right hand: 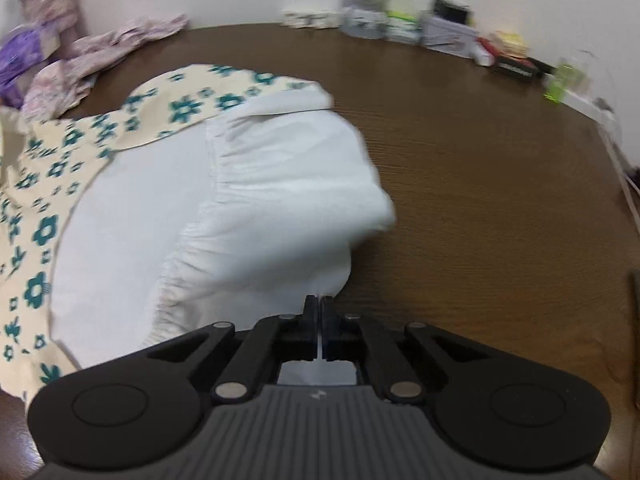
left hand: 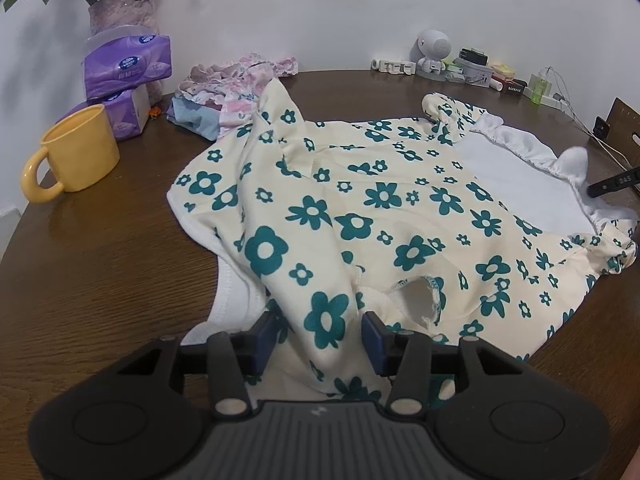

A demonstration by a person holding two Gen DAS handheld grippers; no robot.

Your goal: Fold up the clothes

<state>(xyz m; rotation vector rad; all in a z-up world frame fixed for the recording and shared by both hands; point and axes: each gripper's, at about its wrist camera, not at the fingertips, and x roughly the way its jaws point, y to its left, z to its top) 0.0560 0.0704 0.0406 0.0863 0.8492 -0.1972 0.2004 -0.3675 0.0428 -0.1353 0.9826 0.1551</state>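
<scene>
In the left wrist view, the floral garment (left hand: pixel 384 216) is spread rumpled across the desk (left hand: pixel 100 264), unfolded; the left gripper (left hand: pixel 320 340) is held apart around a fold. In the right wrist view, the white hem (right hand: pixel 280 184) is pinched by the closed right gripper (right hand: pixel 319 312).

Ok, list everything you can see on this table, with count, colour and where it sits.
Table: one, dark brown wood, under everything.
Floral garment: one, cream with teal flowers and white lining, spread across the middle.
Pile of clothes: one heap, pink and blue, far side behind the garment.
Mug: one, yellow, left.
Tissue packs: two, purple, stacked behind the mug.
Vase: one, pinkish, with stems, far left.
Round speaker-like gadget: one, white, by the wall.
Small clutter: several boxes and cables, mixed colours, far right.
Left gripper: black, partly open, garment fabric between its fingers.
Right gripper: black, shut on the white edge.
</scene>
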